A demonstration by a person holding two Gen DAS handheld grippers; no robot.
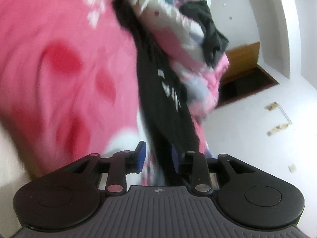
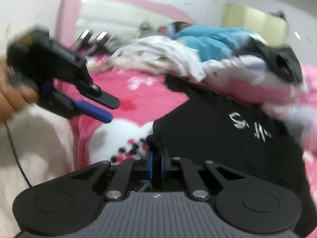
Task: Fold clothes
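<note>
A black garment [image 2: 227, 138] with white print lies on the pink bed cover [image 2: 142, 97]. My right gripper [image 2: 156, 162] is shut on its near left edge, the blue pads almost touching with cloth pinched between them. My left gripper [image 2: 113, 111] hovers above the cover to the left, held by a hand [image 2: 8, 99]; its fingers stand apart with nothing between them. In the left wrist view the left gripper [image 1: 157, 155] shows a gap between its pads, and the black garment [image 1: 164, 91] runs away behind it.
A heap of clothes [image 2: 178, 59], white, pink, black and a blue piece [image 2: 208, 39], lies behind the black garment. The pink headboard [image 2: 99, 6] is at the back. Past the bed's right side are white floor [image 1: 257, 138] and a wooden cabinet [image 1: 241, 59]. A cable [image 2: 15, 152] hangs at the left.
</note>
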